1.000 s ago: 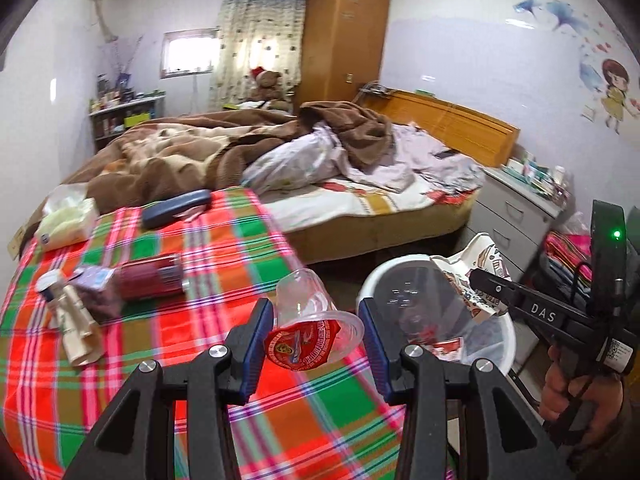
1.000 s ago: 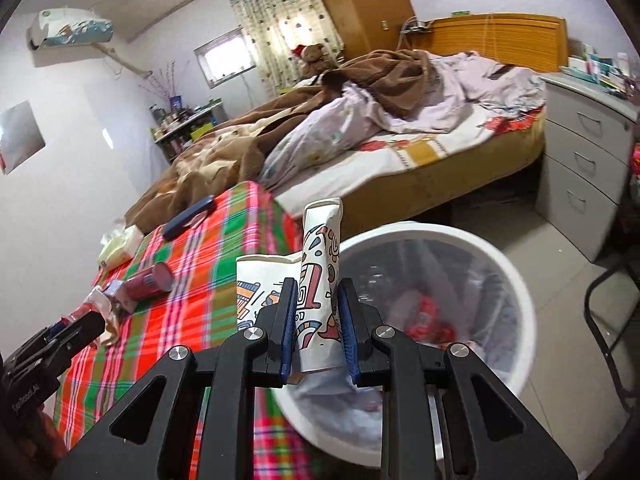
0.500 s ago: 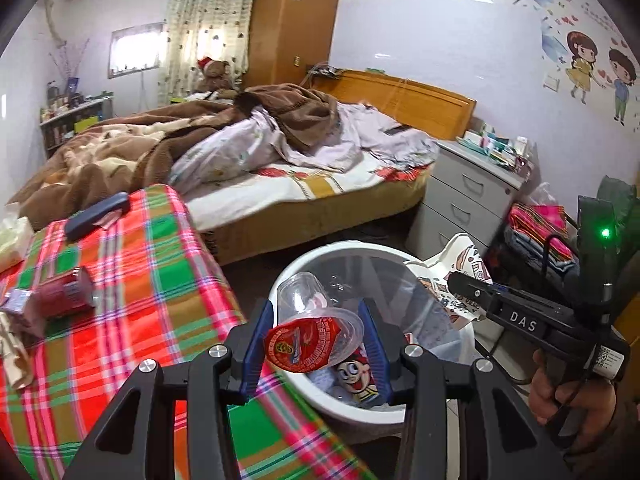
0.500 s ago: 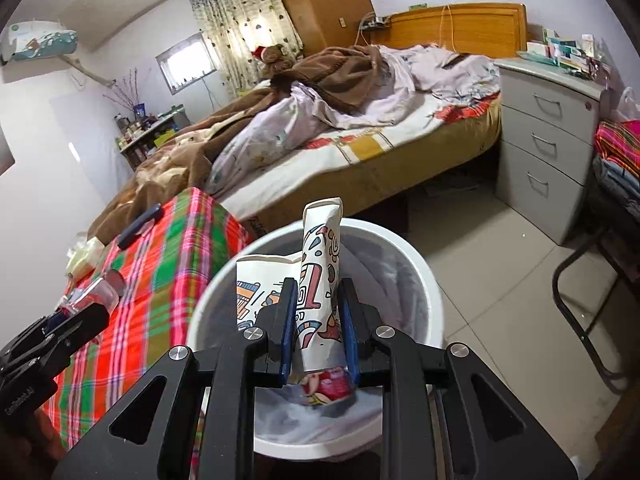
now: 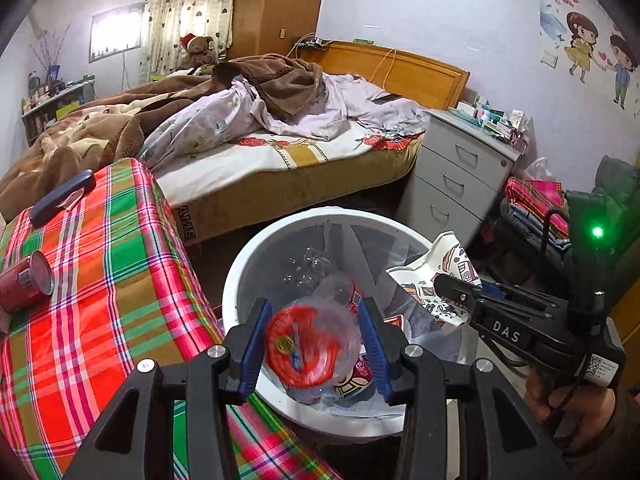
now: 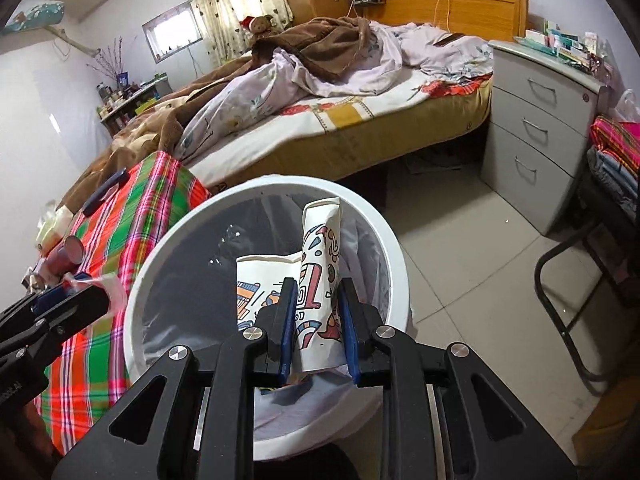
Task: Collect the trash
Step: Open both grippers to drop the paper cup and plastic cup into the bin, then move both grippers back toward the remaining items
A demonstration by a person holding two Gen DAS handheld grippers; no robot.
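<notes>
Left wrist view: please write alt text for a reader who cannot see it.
The left gripper has a clear plastic cup with a red lid between its fingers, over a white trash bin already holding wrappers. At right, the right gripper holds a patterned paper wrapper at the bin's rim; a red can lies on the plaid tablecloth at left.

The clear cup [image 5: 310, 346] between the left gripper's [image 5: 312, 350] fingers is motion-blurred. It hides much of the bin's [image 5: 240, 276] contents. The red can [image 5: 24, 282] is cut off at the frame's left edge.
</notes>
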